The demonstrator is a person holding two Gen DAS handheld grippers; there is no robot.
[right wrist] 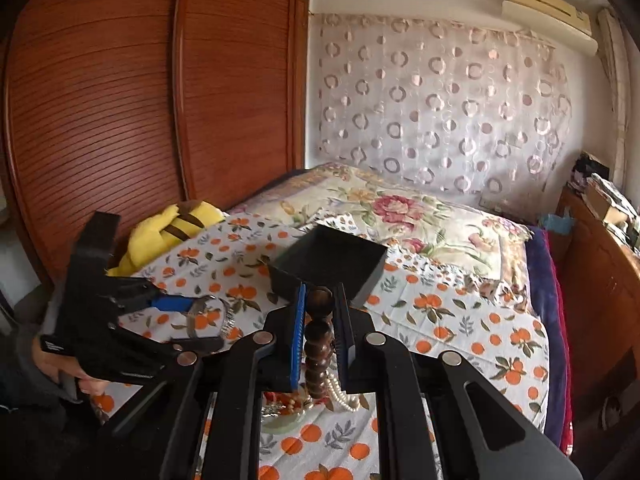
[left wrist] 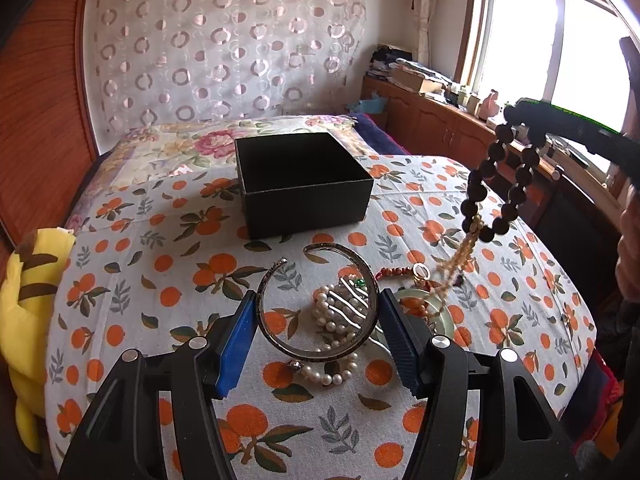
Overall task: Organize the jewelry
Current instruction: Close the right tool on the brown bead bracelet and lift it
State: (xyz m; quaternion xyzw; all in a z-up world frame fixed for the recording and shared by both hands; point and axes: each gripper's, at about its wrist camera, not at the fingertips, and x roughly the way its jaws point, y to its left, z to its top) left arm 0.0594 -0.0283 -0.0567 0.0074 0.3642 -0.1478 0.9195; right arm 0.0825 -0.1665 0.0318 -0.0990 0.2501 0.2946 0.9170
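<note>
An open black box [left wrist: 300, 184] stands on the orange-print cloth; it also shows in the right wrist view [right wrist: 332, 264]. My left gripper [left wrist: 316, 312] is shut on a silver cuff bangle [left wrist: 280, 340], holding it above a pearl bracelet [left wrist: 340, 320] in a jewelry pile. My right gripper [right wrist: 320, 300] is shut on a dark wooden bead bracelet [right wrist: 318, 344], which hangs in the air at the right of the box [left wrist: 496, 184] with a yellow tassel [left wrist: 460, 256].
A jade ring [left wrist: 440, 312] and red beads [left wrist: 396, 272] lie in the pile. A yellow plush toy [left wrist: 28, 292] sits at the bed's left edge. A wooden wardrobe [right wrist: 120, 120] stands left, a wooden cabinet [left wrist: 432, 120] and window right.
</note>
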